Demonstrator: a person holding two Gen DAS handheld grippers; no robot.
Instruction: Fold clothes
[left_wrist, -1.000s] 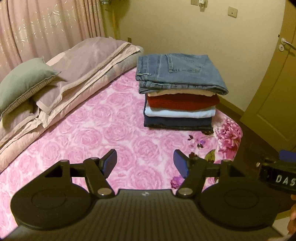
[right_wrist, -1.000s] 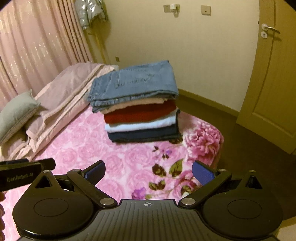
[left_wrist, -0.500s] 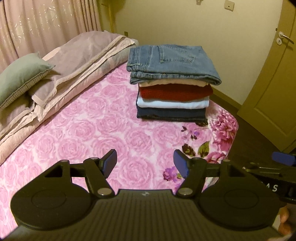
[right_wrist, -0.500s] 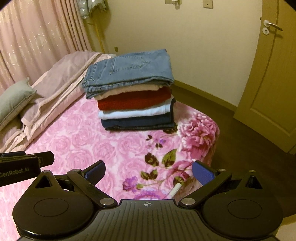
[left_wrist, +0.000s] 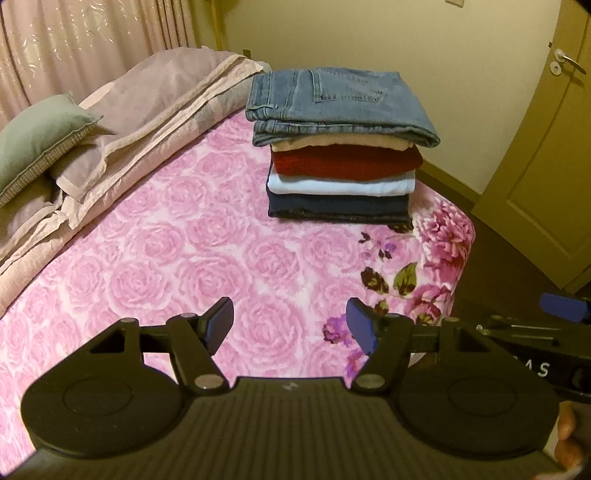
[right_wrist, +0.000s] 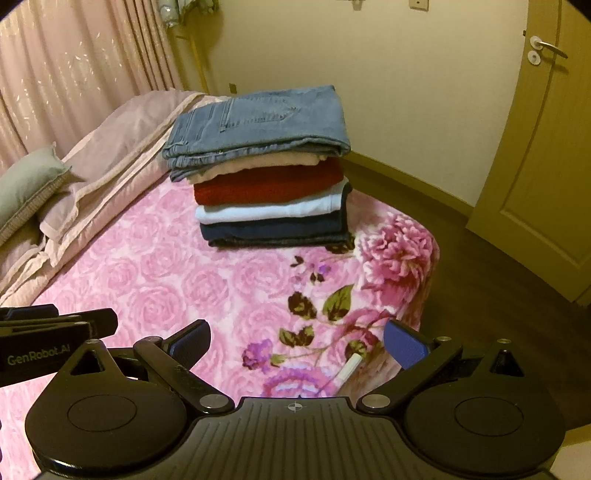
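Both grippers have dipped lower since a second ago, so more of the pink blanket (left_wrist: 207, 266) shows in front of them and a small white stick (right_wrist: 349, 369) has come into the right view at the blanket's near edge. The left gripper (left_wrist: 290, 325) has its jaws wide apart with nothing between them, over the pink blanket. The right gripper (right_wrist: 297, 341) is wide apart too and holds nothing. The pile of folded clothes (left_wrist: 341, 147) sits at the far right corner of the bed, well away from both grippers. Blue jeans (right_wrist: 258, 125) lie on top of the pile. A green pillow (left_wrist: 35, 136) rests by the left edge.
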